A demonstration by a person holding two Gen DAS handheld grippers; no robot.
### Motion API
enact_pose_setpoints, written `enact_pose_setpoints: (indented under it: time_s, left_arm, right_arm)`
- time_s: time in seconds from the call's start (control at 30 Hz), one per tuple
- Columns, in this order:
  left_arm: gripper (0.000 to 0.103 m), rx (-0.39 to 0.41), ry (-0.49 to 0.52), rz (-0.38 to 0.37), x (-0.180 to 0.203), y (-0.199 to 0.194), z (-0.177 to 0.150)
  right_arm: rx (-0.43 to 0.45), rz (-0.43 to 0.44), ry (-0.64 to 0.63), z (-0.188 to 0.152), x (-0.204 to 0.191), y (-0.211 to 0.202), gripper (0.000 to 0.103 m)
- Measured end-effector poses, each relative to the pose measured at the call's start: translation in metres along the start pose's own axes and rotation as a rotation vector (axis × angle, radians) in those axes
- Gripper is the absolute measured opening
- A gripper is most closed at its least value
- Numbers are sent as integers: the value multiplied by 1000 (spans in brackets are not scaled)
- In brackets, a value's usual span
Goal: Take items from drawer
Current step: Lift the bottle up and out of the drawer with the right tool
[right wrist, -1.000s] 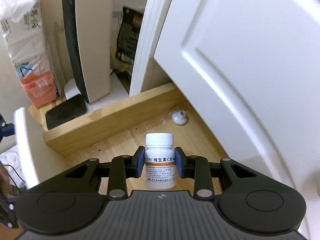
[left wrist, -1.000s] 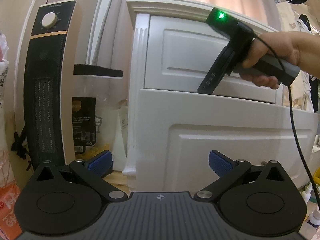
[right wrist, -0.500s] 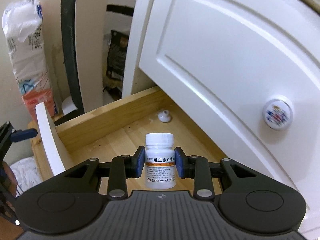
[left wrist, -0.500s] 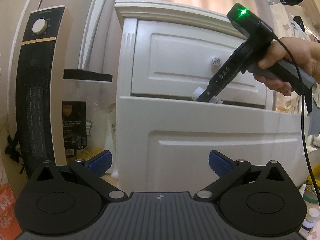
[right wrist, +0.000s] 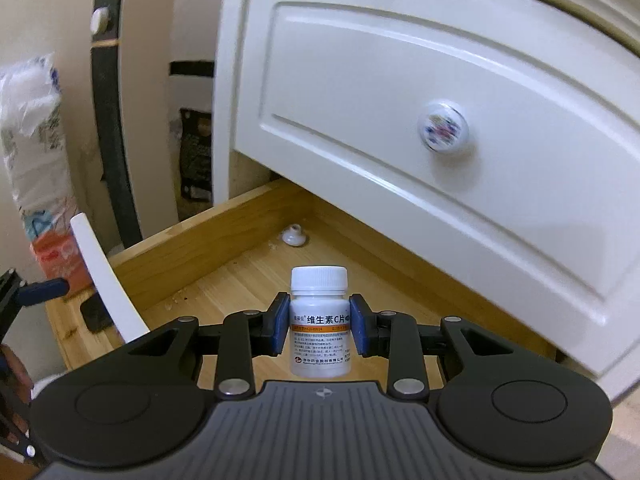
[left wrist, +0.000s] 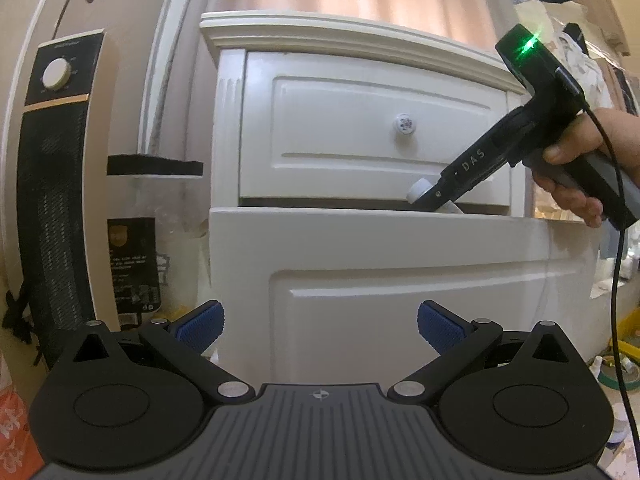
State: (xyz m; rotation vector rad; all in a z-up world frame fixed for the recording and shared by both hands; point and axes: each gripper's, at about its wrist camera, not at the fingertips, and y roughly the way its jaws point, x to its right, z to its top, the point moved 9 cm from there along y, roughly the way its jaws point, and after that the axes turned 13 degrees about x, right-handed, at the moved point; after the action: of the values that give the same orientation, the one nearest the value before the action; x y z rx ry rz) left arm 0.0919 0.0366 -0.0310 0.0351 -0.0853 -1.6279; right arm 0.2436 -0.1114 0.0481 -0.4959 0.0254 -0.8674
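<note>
Partly hidden pill bottle (left wrist: 420, 194) behind drawer front (left wrist: 400, 248)

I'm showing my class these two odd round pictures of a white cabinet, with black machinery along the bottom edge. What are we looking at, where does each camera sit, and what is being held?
There is no robot here. A person holds a handheld gripper in each hand, and each one carries a wide-angle camera looking forward along its two fingers. That is why black arms with blue pads fill the bottom of both pictures.

The left camera's picture shows the left gripper open and empty, facing the white cabinet. In the same picture you see the person's other hand holding the right gripper above the open drawer.

The right camera's picture looks down into that drawer. The right gripper is shut on a white pill bottle, held upright above the wooden drawer floor. A small white knob-like piece lies at the back of the drawer.
</note>
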Motion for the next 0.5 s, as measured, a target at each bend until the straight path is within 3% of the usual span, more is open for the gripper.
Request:
enact_pose_setpoints:
  time_s: [0.5]
  left_arm:
    - [103,-1,6,-25,3,-5,-1]
  right_arm:
    - [277,-157,98,-18,-5,-38,32]
